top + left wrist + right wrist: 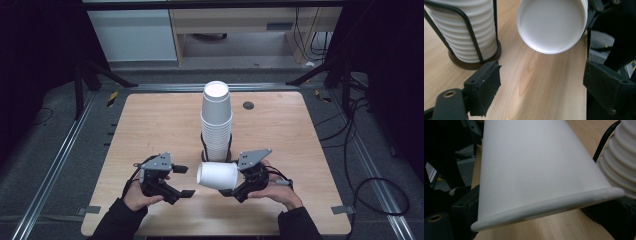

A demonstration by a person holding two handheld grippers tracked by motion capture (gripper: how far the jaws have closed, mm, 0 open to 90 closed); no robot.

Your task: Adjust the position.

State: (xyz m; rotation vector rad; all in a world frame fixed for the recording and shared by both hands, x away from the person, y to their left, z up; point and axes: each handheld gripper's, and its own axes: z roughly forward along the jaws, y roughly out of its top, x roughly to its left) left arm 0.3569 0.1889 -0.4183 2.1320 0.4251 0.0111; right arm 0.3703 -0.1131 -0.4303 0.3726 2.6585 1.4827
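White paper cup (217, 175) lies sideways, clamped near its rim in my right gripper (239, 186), just before the stacked cups (216, 122). My left gripper (184, 181) gapes wide, empty, above the table (150, 125).

From above I see my right claw (231, 186) closed on a single white paper cup (218, 175), which lies on its side with its base pointing toward my left claw (184, 181). That left claw sits just beside the cup with its jaws spread and nothing between them. Right behind the cup, a tall stack of white cups (216, 121) stands upside down in a dark wire holder (216, 151) on the wooden bench (150, 125).
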